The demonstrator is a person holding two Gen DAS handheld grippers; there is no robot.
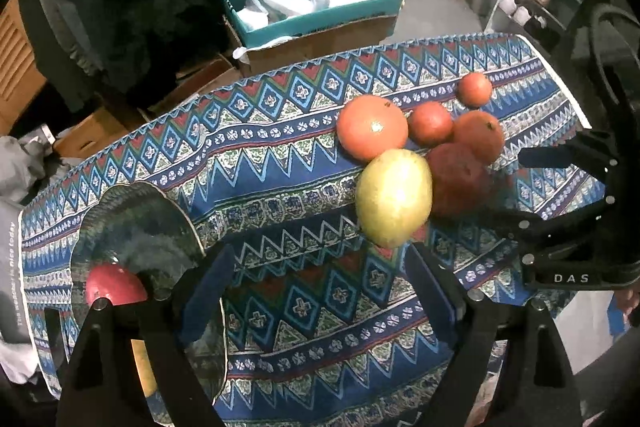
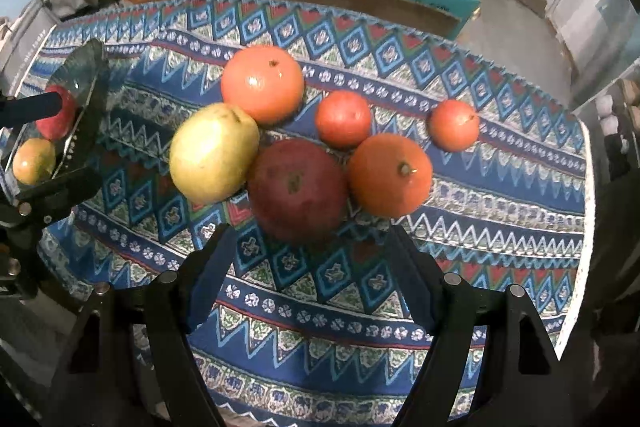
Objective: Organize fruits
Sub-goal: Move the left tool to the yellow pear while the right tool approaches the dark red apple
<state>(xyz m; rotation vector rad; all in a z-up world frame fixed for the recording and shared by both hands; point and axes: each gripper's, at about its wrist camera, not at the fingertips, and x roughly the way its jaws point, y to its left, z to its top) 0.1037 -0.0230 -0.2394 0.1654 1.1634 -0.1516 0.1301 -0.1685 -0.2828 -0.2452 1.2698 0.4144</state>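
**Q.** Where do the fruits lie, and how do your fingers stand?

**A.** Six fruits sit clustered on the patterned tablecloth (image 2: pixel 500 227) that covers the desk: a yellow-green pear (image 2: pixel 214 153), a large orange (image 2: pixel 262 90), a dark red pomegranate (image 2: pixel 298 189), a stemmed orange (image 2: pixel 390 175) and two small red-orange fruits (image 2: pixel 343 119) (image 2: pixel 453 125). The pear touches both the large orange and the pomegranate. In the glass dish (image 1: pixel 136 223) on my left lie a red apple (image 1: pixel 116 285) and a yellowish fruit (image 2: pixel 34 161). My right gripper (image 2: pixel 308 263) is spread wide and empty, just short of the pomegranate; my left gripper (image 1: pixel 320 275) is likewise wide and empty — it hovers between dish and pear.

**Q.** What is the step in hand, and how is it done well?

**A.** By my judgement, picking the next fruit for the dish — most likely the pomegranate. I should straddle its widest part with both fingers, closing gently; the rind is round and could slip or roll. Since it touches the pear, a careless approach may nudge the neighbours across the cloth. Lift straight up before crossing towards the dish.
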